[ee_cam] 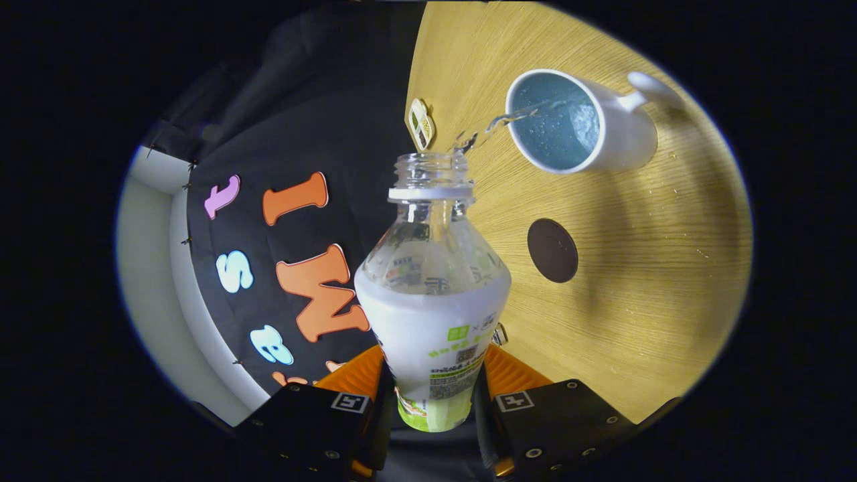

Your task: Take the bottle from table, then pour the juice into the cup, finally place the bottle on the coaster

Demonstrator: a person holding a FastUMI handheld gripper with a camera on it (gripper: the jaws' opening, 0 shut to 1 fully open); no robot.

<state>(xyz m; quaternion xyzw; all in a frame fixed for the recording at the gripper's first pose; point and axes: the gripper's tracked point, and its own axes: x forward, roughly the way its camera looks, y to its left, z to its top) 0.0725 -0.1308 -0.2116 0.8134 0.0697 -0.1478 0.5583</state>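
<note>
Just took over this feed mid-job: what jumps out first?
The open bottle, clamped between the claw's fingers, is tipped toward the white cup, with a thin clear stream arcing from its mouth into the cup. A dark round coaster lies bare on the wooden table between them.

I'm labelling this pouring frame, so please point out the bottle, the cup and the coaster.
bottle (432,321): gripper view, on its labelled body, held between the fingers.
cup (622,137): gripper view, on its white outer wall, beyond the bottle's mouth.
coaster (552,250): gripper view, on the middle of the dark disc.
</note>
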